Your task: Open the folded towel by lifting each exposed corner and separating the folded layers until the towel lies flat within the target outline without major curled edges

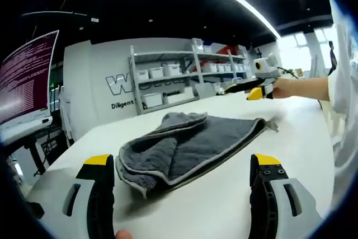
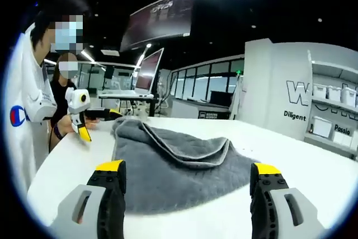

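1. Grey towel [image 1: 187, 141] lies ahead of the left hand-held gripper [image 1: 182, 180] on the white tabletop [image 1: 235, 194], one flap folded over: opening is partly done, I judge.
2. Left hand-held gripper hovers low, jaws wide apart, empty.
3. Right hand-held gripper [image 2: 187, 186] faces the towel [image 2: 179, 166] likewise, spread wide and holding nothing.

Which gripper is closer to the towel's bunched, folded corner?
Left. The left gripper has the folded corner just ahead of its open jaws; the right gripper faces the opposite, flatter end of the towel.
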